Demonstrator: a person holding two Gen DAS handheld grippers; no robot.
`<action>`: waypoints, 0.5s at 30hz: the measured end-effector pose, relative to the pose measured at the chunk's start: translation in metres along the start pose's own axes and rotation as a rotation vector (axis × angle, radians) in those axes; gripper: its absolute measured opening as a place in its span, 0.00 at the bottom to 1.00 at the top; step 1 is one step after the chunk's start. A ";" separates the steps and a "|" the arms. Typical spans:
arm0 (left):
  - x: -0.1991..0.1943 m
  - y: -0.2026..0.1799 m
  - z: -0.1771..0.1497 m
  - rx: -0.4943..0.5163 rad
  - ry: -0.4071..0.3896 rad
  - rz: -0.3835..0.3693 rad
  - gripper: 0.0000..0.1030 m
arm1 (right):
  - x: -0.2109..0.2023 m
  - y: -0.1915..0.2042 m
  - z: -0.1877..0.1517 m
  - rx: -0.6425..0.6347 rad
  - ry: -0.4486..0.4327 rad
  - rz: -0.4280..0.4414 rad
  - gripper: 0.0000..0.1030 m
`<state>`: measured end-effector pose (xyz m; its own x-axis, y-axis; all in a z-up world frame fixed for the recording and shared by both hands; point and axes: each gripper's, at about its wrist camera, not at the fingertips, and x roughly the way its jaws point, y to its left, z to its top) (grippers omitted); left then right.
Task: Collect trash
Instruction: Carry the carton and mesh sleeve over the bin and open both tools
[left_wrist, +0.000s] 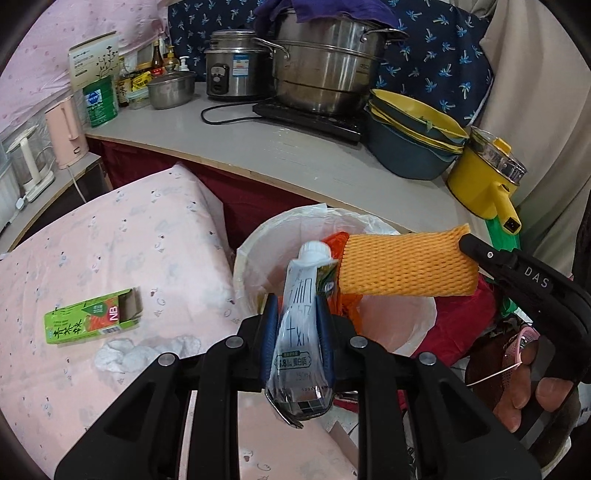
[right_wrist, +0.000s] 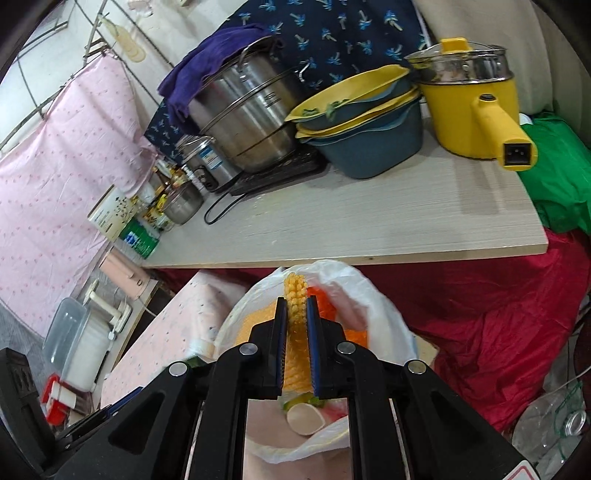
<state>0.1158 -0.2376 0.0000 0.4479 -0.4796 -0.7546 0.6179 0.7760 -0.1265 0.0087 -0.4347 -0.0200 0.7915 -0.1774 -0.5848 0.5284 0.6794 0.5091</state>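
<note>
- Blue-padded jaws of the left gripper (left_wrist: 297, 334) are nearly closed, pinching a squashed milk pouch (left_wrist: 299, 332) upright, its white cap toward the bin.
- Right gripper (right_wrist: 296, 345) has its jaws almost fully closed on a flattened orange foam net (right_wrist: 295, 314); in the left view the net (left_wrist: 406, 264) sticks out sideways over the bin's mouth.
- Just under both loads sits the lined bin (left_wrist: 255, 258). Orange scraps already lie in it, so some trash looks collected.
- Neither piece has been let go: both are poised over or at the bin's opening, judged ready for release. The pouch hangs over the near rim rather than the middle, so it may need to go a little farther in first.
- Left of the bin, on the pink cloth (left_wrist: 147, 229), a green carton (left_wrist: 92, 319) and a crumpled tissue (left_wrist: 144, 350) lie close together, well apart from the bin. These look like trash still to be picked up.
- Farther back, the counter (left_wrist: 295, 147) holds pots, bowls and bottles; nothing there reads clearly as trash.
- Judged overall: partway through, with two drops pending and at least two pieces left.
</note>
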 end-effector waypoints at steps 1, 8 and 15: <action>0.003 -0.004 0.001 0.006 -0.001 -0.008 0.20 | 0.000 -0.002 0.001 0.005 -0.002 -0.006 0.10; 0.018 -0.005 0.013 -0.015 -0.014 -0.022 0.22 | 0.008 -0.016 0.002 0.011 0.008 -0.031 0.10; 0.017 0.019 0.014 -0.075 -0.017 0.035 0.46 | 0.026 -0.004 -0.003 -0.018 0.045 -0.018 0.13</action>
<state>0.1441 -0.2364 -0.0065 0.4801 -0.4579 -0.7482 0.5516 0.8208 -0.1484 0.0265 -0.4404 -0.0394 0.7670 -0.1577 -0.6219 0.5366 0.6890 0.4871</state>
